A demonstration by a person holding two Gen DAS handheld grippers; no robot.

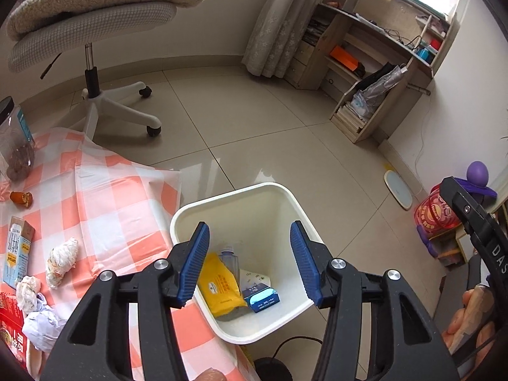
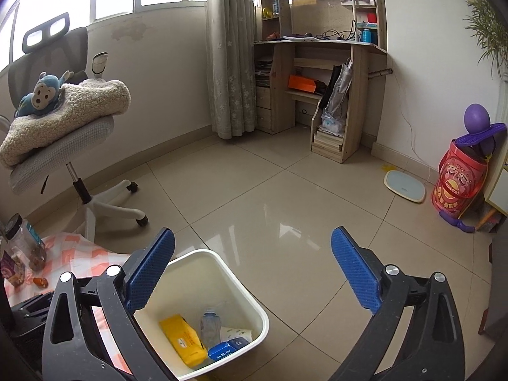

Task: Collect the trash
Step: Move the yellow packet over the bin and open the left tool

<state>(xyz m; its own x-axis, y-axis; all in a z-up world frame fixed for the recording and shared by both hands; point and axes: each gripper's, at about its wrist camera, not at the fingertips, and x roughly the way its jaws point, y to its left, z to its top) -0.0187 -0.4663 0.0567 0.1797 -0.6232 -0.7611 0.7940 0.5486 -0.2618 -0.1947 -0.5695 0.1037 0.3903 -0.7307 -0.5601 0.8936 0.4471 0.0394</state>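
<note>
A white bin (image 1: 276, 203) stands on the floor beside the table; it also shows in the right wrist view (image 2: 244, 289). Inside lie a yellow packet (image 1: 222, 289), a clear bottle (image 1: 230, 255) and a blue-and-white carton (image 1: 262, 297). My left gripper (image 1: 250, 260) is open and empty above the bin. My right gripper (image 2: 254, 276) is open and empty, over the floor by the bin's right side. On the checked tablecloth (image 1: 111, 209) lie a crumpled wrapper (image 1: 62, 262), white tissue wads (image 1: 28, 292), a milk carton (image 1: 16, 250) and an orange scrap (image 1: 21, 198).
A clear jar (image 1: 14, 143) stands at the table's far left, a red box (image 1: 11, 333) at its near edge. An office chair (image 1: 95, 31) with a blanket stands behind the table. A desk (image 2: 317, 63), a scale (image 2: 404, 185) and a red drum (image 2: 457, 181) line the walls.
</note>
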